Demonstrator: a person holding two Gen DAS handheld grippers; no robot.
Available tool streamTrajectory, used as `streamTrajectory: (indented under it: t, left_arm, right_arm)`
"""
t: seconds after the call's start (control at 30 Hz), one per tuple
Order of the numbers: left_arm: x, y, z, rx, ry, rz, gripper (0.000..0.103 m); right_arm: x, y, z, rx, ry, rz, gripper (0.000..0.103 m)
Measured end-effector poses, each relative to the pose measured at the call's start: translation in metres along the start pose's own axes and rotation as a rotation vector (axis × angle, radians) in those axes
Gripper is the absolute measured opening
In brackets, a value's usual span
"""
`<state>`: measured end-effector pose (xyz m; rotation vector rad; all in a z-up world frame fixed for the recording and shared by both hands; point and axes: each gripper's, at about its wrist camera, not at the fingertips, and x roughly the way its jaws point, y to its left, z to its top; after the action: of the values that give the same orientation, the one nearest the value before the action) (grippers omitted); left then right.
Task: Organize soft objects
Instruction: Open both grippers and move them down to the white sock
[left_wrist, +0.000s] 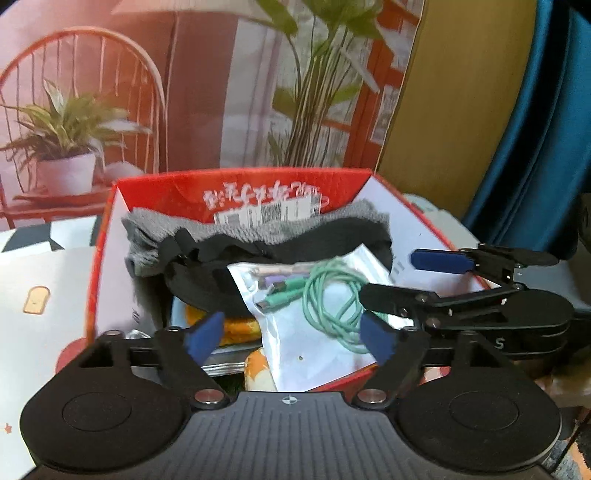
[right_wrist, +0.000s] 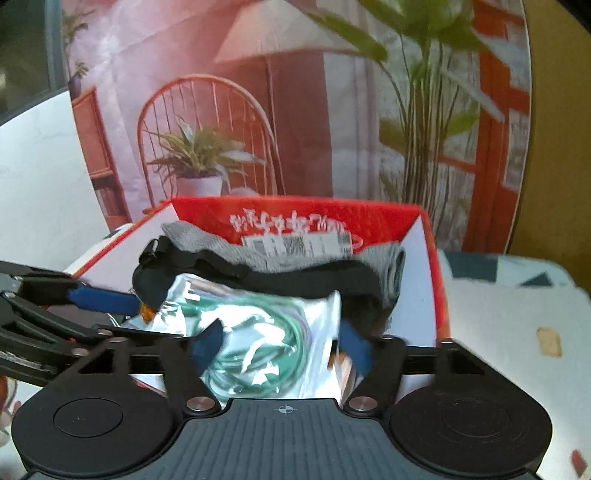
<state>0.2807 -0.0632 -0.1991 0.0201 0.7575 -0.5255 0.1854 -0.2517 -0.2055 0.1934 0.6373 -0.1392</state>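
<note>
A red cardboard box (left_wrist: 236, 192) with white inner walls is sitting on the pale tablecloth (left_wrist: 33, 266), filling the middle of both views. A grey knitted cloth (left_wrist: 155, 229) is lying along its 12 o'clock wall, with a black stretchy band (left_wrist: 325, 236) draped in front. A crinkly clear bag (left_wrist: 291, 332) holding a coiled green cable (left_wrist: 328, 299) is resting at 6 o'clock. The left gripper (left_wrist: 291, 338) and right gripper (right_wrist: 286, 345) are each hovering with jaws wide, gripping nothing.
</note>
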Motion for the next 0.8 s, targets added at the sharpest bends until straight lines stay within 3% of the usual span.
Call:
streamTrajectory:
  t: [0.13,0.23,0.47,0.57,0.8]
  left_arm:
    - [-0.024,0.003,-0.003,-0.033,-0.051,0.028,0.100]
    - [-0.044,0.006,-0.010,-0.066,-0.078,0.050,0.103]
    - [-0.081,0.008,-0.051,-0.137,-0.097,0.095,0.103]
    - [-0.088,0.006,-0.076,-0.138,-0.070,0.112,0.103]
    - [-0.092,0.002,-0.131,-0.135,0.013,0.134,0.103]
  right_arm:
    - [-0.017,0.000,0.002,-0.004,-0.039,0.000,0.091]
    - [-0.032,-0.001,-0.002,0.004,-0.066,-0.011,0.102]
    - [-0.065,-0.008,-0.032,0.053,-0.080,-0.018,0.103]
    - [-0.084,-0.002,-0.052,0.002,-0.152,-0.043,0.103]
    - [-0.092,0.002,-0.096,0.029,-0.063,-0.029,0.103]
